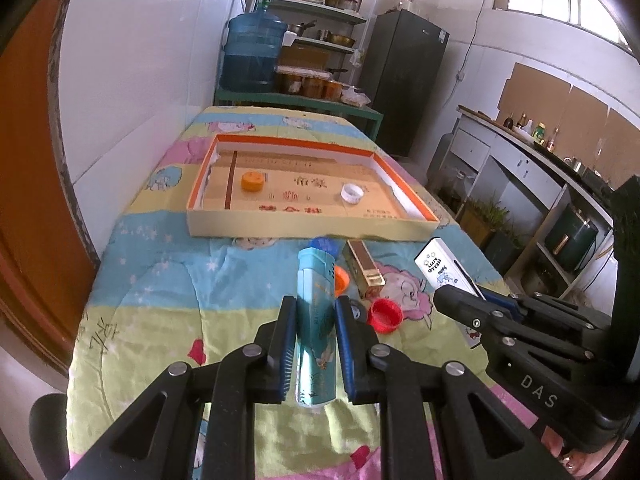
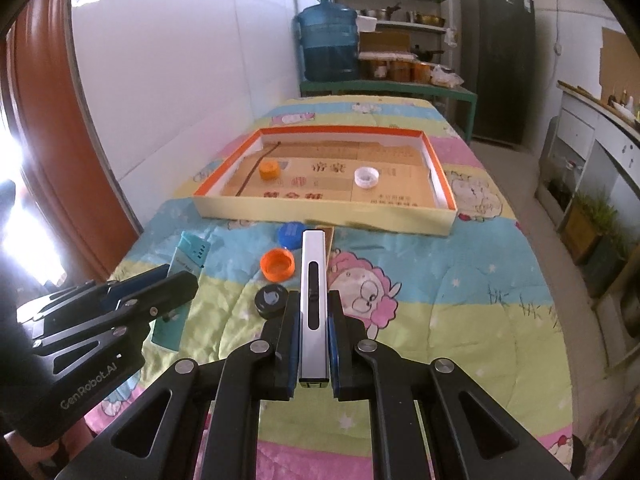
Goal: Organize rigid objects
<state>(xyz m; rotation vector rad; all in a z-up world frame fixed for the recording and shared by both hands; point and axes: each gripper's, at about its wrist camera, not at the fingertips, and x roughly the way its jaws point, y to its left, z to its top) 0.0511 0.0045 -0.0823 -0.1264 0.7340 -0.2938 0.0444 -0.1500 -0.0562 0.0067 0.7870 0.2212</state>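
The left hand-held gripper [image 1: 314, 312] clenched a teal lighter [image 1: 316, 300] between its pads. The right hand-held gripper [image 2: 315, 300] gripped a white lighter [image 2: 315, 292], near the tray [image 2: 320, 210].

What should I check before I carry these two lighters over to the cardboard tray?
1. Left tool shut on the teal plastic lighter: ok.
2. Right tool shut on the slim white and silver lighter: ok.
3. Free floor in the shallow orange-rimmed cardboard tray: ok; only an orange bottle cap and a white bottle cap lie in it.
4. Both lighters clear of the quilt: cannot tell.
5. Path to the tray: not ok for a low move; a blue cap, an open orange cap and a gold rectangular box lie in between.
6. Tools apart from each other: ok.
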